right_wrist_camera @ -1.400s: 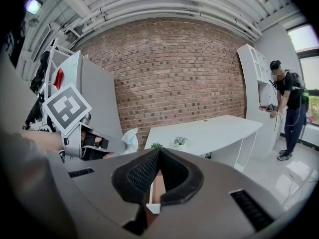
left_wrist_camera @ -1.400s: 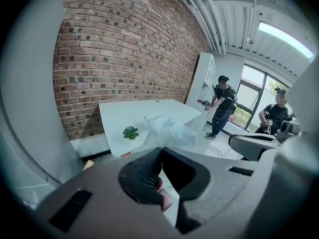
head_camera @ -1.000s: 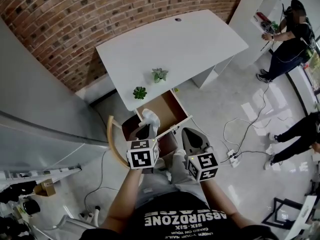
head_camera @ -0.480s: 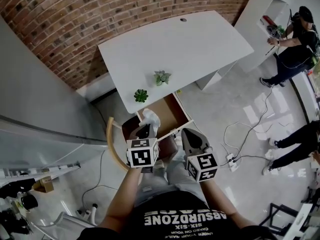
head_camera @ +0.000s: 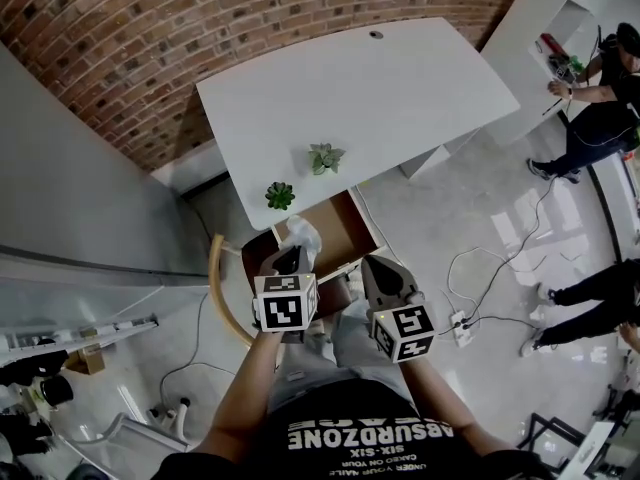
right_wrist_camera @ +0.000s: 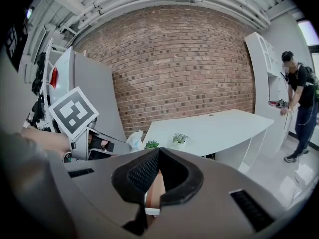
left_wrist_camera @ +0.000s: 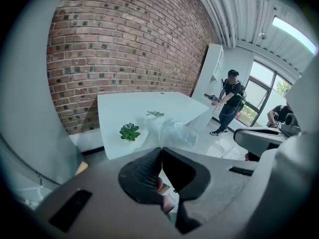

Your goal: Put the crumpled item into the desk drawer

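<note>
The left hand-held gripper (head_camera: 291,257), pinching the crumpled wad (head_camera: 303,235), has edged forward, and the open drawer (head_camera: 342,224) now lies just ahead of it. The right hand-held gripper (head_camera: 378,269) is pressed together and empty.

Black white-lettered T-shirt (head_camera: 300,456), grey trousers (head_camera: 345,353), grey left gripper (head_camera: 292,256) and right gripper (head_camera: 372,264), black-and-white marker cubes (head_camera: 283,305), black ribbed fingers (left_wrist_camera: 142,176).

Office interior: white desk (head_camera: 380,88) with open drawer (head_camera: 340,226) just beyond the fingers (head_camera: 385,280), brick wall (head_camera: 150,28) farther ahead, white shelving (head_camera: 540,18) and a floor power strip (head_camera: 462,324) to their right.
</note>
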{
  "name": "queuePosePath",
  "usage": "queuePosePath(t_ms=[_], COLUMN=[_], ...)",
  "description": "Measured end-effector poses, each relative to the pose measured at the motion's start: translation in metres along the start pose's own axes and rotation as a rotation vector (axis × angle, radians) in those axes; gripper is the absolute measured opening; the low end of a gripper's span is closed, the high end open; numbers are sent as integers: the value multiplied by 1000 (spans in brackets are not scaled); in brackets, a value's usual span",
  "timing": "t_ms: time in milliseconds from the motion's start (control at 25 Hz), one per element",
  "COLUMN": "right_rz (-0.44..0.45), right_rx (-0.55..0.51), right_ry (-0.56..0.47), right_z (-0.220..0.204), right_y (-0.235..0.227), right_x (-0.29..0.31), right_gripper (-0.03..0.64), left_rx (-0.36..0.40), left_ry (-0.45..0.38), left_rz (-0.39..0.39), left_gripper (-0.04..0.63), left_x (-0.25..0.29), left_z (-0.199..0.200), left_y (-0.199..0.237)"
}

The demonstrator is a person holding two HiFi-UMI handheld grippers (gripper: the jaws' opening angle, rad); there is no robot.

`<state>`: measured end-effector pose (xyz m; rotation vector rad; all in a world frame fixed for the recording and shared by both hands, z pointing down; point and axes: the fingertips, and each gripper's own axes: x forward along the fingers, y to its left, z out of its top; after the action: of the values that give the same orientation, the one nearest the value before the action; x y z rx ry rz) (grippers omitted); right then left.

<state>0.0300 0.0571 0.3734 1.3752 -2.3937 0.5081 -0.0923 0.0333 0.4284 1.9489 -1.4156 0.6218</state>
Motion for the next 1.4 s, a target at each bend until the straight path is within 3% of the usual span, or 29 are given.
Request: queuePosePath(t_ms=[1400], right_rz=[68], right_rx=[27], right_ry=[111], right_z=[-14], right_y=[-46], right_x=[50], right_gripper=[-2], left_rx=[1], left_ry=[140], left_rz=[55], left_gripper=[9], left_x=[81], left_z=[-19], left_y=[8])
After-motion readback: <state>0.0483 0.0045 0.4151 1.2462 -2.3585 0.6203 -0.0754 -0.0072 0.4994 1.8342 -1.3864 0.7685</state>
